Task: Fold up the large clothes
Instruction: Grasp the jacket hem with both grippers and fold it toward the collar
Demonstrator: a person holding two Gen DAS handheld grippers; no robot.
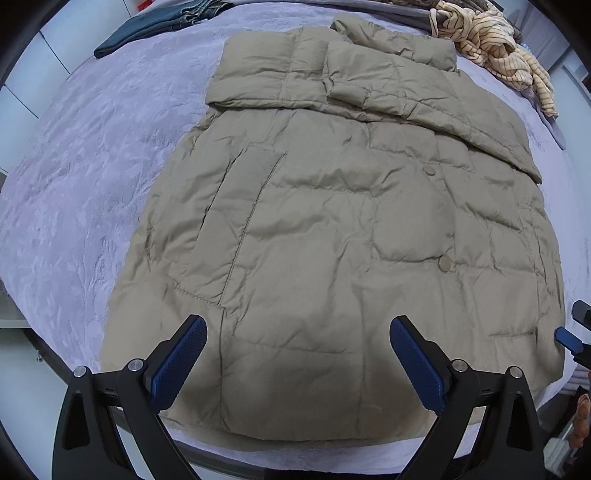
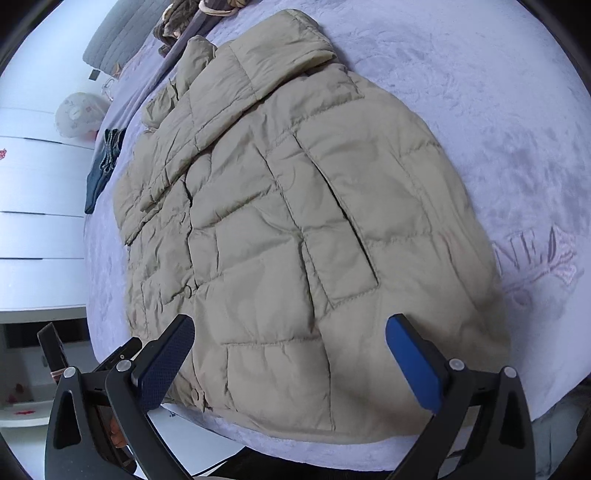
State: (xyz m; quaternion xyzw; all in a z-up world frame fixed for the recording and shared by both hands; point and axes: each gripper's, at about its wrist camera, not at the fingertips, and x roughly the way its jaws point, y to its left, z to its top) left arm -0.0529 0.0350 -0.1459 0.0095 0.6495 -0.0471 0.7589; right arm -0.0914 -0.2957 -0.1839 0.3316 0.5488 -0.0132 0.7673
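A tan quilted puffer jacket (image 1: 332,221) lies flat on a lavender bedspread (image 1: 74,184), front up, with both sleeves folded across its chest. My left gripper (image 1: 298,323) hangs open above the hem at the near bed edge, with nothing between its blue pads. In the right wrist view the same jacket (image 2: 280,221) runs away from me. My right gripper (image 2: 291,321) stands wide open over the hem near the pocket side, holding nothing. A blue tip of the right gripper (image 1: 569,338) shows at the far right of the left wrist view.
Folded jeans (image 1: 155,26) and a striped yellow garment (image 1: 495,40) lie at the far end of the bed. White drawers (image 2: 37,177) stand beside the bed. The bed's near edge runs just under both grippers.
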